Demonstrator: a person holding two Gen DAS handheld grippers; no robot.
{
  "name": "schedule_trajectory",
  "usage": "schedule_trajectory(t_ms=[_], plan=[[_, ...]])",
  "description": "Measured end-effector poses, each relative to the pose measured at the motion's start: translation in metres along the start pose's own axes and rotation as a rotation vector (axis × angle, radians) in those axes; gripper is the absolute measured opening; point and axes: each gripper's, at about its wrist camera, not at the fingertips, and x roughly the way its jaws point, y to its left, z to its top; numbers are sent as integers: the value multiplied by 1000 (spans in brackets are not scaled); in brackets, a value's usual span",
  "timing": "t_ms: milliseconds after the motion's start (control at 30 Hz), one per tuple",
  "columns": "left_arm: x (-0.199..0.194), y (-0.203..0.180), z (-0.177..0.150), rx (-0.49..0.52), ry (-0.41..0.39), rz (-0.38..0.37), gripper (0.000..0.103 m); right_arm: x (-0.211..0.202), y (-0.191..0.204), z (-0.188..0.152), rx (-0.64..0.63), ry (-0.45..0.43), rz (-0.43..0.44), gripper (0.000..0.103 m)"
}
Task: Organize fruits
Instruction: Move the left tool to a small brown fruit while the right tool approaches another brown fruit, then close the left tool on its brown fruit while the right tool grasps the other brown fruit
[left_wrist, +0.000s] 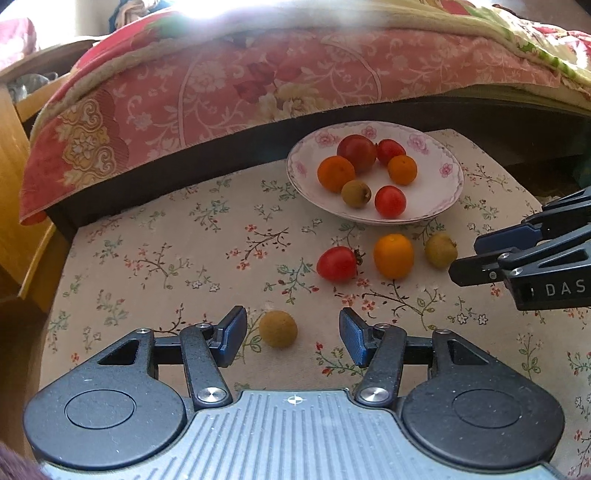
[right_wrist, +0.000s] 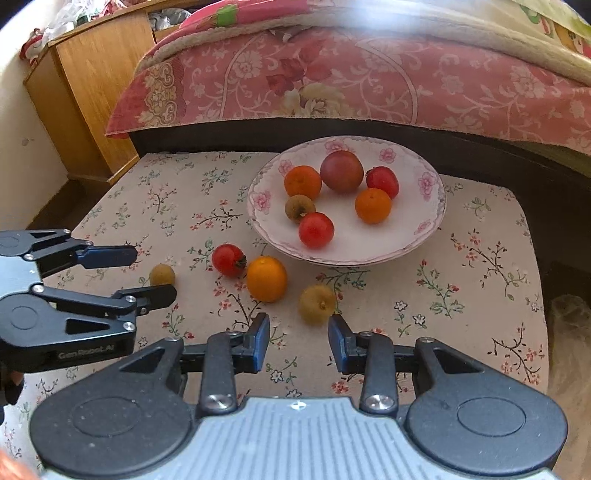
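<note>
A white flowered plate (left_wrist: 373, 220) (right_wrist: 347, 260) holds several fruits: tomatoes, oranges, a plum and a longan. In front of it on the floral cloth lie a red tomato (left_wrist: 337, 264) (right_wrist: 229, 259), an orange (left_wrist: 393, 256) (right_wrist: 266, 278) and a yellow-green fruit (left_wrist: 440, 250) (right_wrist: 317, 303). A tan longan (left_wrist: 277, 328) (right_wrist: 161, 275) lies apart, nearer me. My left gripper (left_wrist: 293, 332) (right_wrist: 155, 274) is open, and the longan sits between its fingers with gaps on both sides. My right gripper (right_wrist: 299, 341) (left_wrist: 469, 258) is open with a narrow gap and holds nothing. Its tips are just short of the yellow-green fruit.
A bed with a pink floral quilt (left_wrist: 229, 96) (right_wrist: 332, 77) overhangs the far side, with a dark bed frame (left_wrist: 166, 173) under it. A wooden cabinet (right_wrist: 92, 85) stands at the far left. The cloth-covered surface (right_wrist: 480, 295) drops off at the left and right.
</note>
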Motion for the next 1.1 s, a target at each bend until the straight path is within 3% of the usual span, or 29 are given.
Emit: schedule_trajectory(t_ms=[933,1100], plan=[[20,11,1,-19,4,-10,64,34,-8,8,-18,7,-15,38],[27,11,0,-30,35,-15,57,35,-6,8,-33,12,-15,38]])
